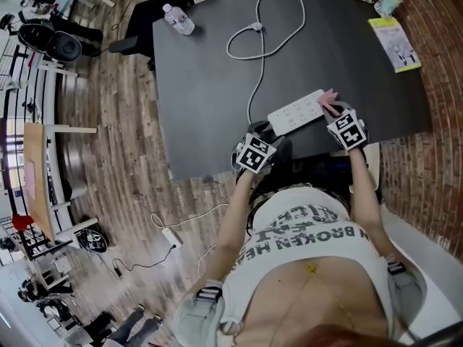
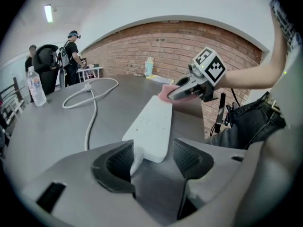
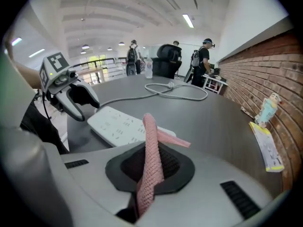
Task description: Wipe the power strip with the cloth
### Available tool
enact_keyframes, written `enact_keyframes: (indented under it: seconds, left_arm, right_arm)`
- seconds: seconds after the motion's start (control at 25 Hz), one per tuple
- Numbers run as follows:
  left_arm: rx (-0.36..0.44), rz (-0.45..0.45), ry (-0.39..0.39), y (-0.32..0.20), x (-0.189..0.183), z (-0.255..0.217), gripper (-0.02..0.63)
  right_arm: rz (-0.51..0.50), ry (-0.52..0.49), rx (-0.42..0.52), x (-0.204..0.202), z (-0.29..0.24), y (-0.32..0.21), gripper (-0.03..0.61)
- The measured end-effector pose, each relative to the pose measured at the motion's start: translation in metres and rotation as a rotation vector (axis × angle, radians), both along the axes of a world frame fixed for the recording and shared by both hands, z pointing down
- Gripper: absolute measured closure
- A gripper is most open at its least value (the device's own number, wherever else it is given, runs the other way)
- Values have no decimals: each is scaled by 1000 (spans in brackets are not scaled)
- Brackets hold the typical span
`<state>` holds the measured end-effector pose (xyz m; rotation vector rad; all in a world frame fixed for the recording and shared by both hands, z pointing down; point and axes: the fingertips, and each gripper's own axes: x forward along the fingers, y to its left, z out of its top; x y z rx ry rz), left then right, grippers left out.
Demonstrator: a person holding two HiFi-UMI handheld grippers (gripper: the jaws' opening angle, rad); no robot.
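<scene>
Head view: power strip (image 1: 296,111) lies near the front edge of the dark table (image 1: 210,63). Left gripper (image 1: 266,133) is at its cord end, right gripper (image 1: 332,109) with pink cloth (image 1: 328,96) at the other. Wiping judged barely begun. Wood floor (image 1: 130,179), brick wall (image 1: 434,56).
Left gripper view: jaws spread, strip end between, unclamped.
Right gripper view: jaws pinch the cloth. Open hall, people (image 3: 203,56) beyond.

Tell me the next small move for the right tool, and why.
Probably draw the right tool, shut on the cloth, along the strip toward the left tool. The cloth sits at one end, and the open left tool straddles the other, so the whole length lies ahead.
</scene>
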<state>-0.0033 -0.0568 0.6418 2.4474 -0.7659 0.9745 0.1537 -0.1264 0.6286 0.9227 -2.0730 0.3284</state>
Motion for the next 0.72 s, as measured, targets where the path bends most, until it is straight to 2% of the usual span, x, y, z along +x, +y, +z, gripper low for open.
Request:
enact_keyframes:
  seconds: [0.08, 0.2, 0.32, 0.36, 0.72]
  left_arm:
    - [51, -26, 65, -6, 3, -26, 371]
    - [121, -46, 154, -13, 12, -55, 414]
    - [182, -63, 220, -17, 20, -76, 574]
    - [196, -71, 240, -19, 23, -84, 589]
    - [300, -128, 356, -22, 33, -141, 606]
  right_arm:
    - [-78, -80, 19, -20, -13, 6, 561]
    - [-190, -136, 46, -45, -27, 15, 561]
    - [-254, -200, 72, -63, -42, 24, 561]
    - [-265, -225, 84, -67, -47, 26, 561]
    - [-310, -341, 263, -89, -121, 32, 561]
